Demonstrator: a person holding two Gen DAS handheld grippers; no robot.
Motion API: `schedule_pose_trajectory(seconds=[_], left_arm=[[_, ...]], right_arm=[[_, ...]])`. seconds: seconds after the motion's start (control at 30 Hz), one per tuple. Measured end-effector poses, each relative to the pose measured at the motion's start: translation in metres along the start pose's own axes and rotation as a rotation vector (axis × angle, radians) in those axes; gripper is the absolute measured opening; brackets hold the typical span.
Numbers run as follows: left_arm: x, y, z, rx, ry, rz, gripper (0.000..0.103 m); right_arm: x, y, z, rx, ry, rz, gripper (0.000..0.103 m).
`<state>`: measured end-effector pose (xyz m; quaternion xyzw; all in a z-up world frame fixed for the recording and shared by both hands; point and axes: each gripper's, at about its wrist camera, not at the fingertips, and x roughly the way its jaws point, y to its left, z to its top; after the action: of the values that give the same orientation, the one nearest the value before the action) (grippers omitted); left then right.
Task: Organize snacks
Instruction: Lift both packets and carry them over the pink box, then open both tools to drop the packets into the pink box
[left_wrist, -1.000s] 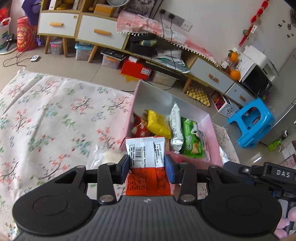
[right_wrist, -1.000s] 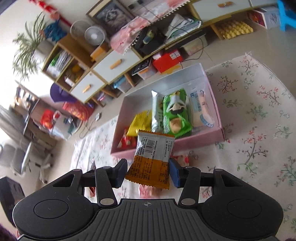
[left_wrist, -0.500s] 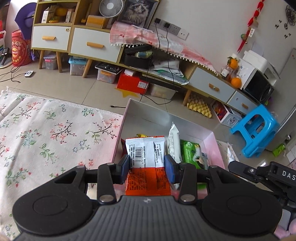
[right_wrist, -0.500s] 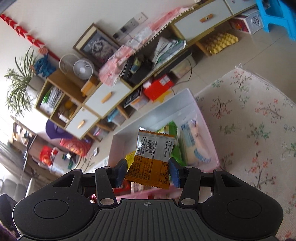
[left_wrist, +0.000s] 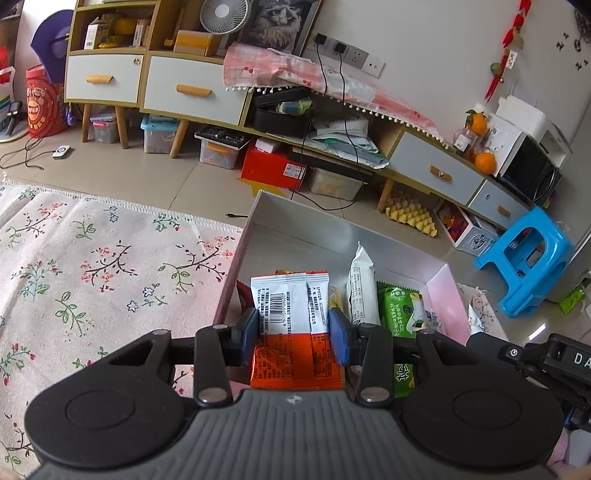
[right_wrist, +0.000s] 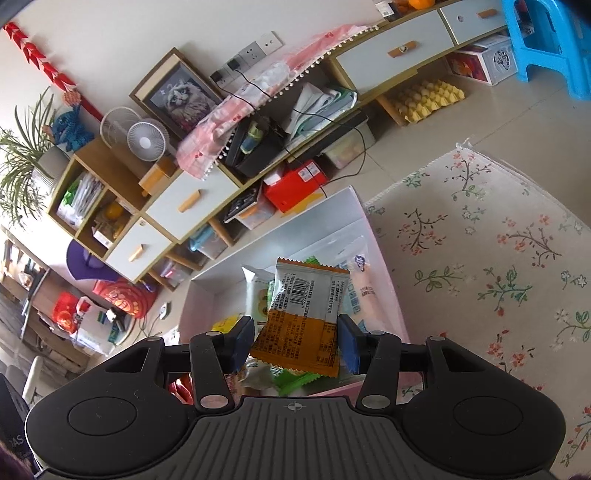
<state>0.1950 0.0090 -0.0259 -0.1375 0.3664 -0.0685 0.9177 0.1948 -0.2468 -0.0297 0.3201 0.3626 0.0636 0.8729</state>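
Left gripper pinching a red packet, right gripper pinching an orange packet, I'll lower both inside the box before releasing.

left gripper: matt black plastic body, ribbed grey top, blue pads that look rubbery. glossy foil-type packet between them, white and orange-red print. right gripper: same finish, glossy orange packet, crinkled. ahead of both: box, smooth pink walls, pale inside, looks like card. cloth to the side: matt woven floral fabric. blue stool far right: shiny plastic.
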Motion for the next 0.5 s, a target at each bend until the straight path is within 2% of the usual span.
schedule_pose_trajectory(seconds=[0.23, 0.3, 0.37, 0.5], left_arm=[[0.0, -0.001, -0.0005, 0.018, 0.002, 0.007, 0.042], [-0.001, -0.0015, -0.0003, 0.024, 0.001, 0.009, 0.05], [-0.0012, -0.0029, 0.0005, 0.029, -0.004, 0.014, 0.057], [-0.0037, -0.0062, 0.0013, 0.051, -0.007, 0.011, 0.064]], right_arm=[[0.0015, 0.0032, -0.0031, -0.026, 0.008, -0.014, 0.051], [0.0014, 0.003, -0.0023, -0.017, 0.011, -0.01, 0.058], [0.0003, 0.003, -0.0023, -0.012, 0.006, -0.014, 0.071], [-0.001, 0.0018, -0.0013, -0.008, 0.011, -0.017, 0.072]])
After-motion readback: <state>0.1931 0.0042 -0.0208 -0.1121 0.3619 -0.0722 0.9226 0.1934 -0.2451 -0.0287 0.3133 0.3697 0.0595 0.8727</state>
